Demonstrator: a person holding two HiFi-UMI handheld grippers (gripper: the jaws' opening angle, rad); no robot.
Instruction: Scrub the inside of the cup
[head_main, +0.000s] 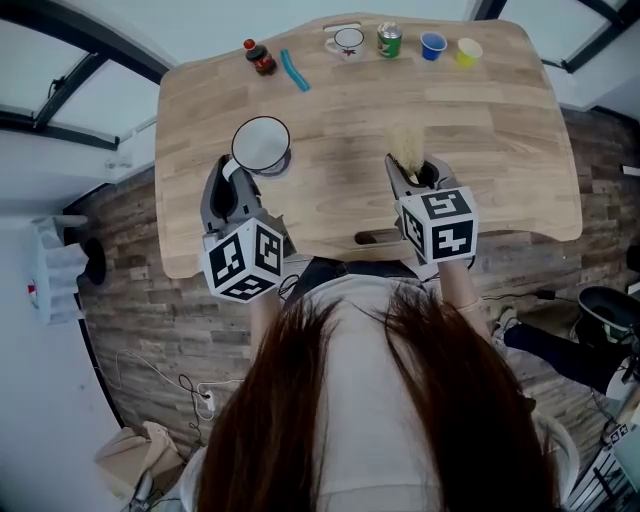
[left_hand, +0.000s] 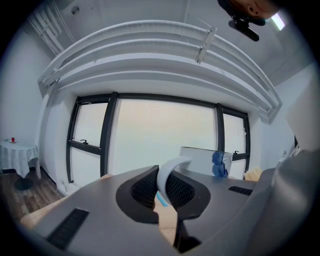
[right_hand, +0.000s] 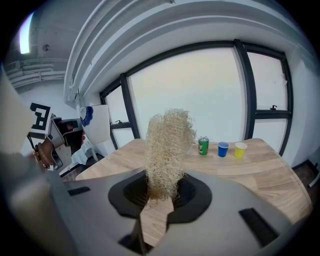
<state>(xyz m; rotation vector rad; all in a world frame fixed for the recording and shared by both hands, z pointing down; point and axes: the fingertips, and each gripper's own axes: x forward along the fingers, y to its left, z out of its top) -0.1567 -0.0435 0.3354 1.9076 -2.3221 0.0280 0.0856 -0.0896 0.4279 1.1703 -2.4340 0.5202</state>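
The cup (head_main: 261, 143) is white and round, with a thin dark rim and a plain pale inside, its mouth turned up toward the head view. It sits over the left part of the wooden table (head_main: 480, 130), a little in from the table's near edge; I cannot tell whether its base touches the wood. The left gripper (head_main: 232, 172) is clenched on the cup's curved white handle (left_hand: 169, 172), which rises between the ribbed pads in the left gripper view. The right gripper (head_main: 415, 176) is over the table's near edge, right of centre, and grasps a pale, wiry scrubber (right_hand: 167, 150) that stands up out of its jaws. Along the table's far edge stand a small dark bottle (head_main: 260, 58), a blue stick (head_main: 294, 70), a white mug (head_main: 348, 43), a green can (head_main: 389, 40), a blue cup (head_main: 432, 46) and a yellow cup (head_main: 468, 52).
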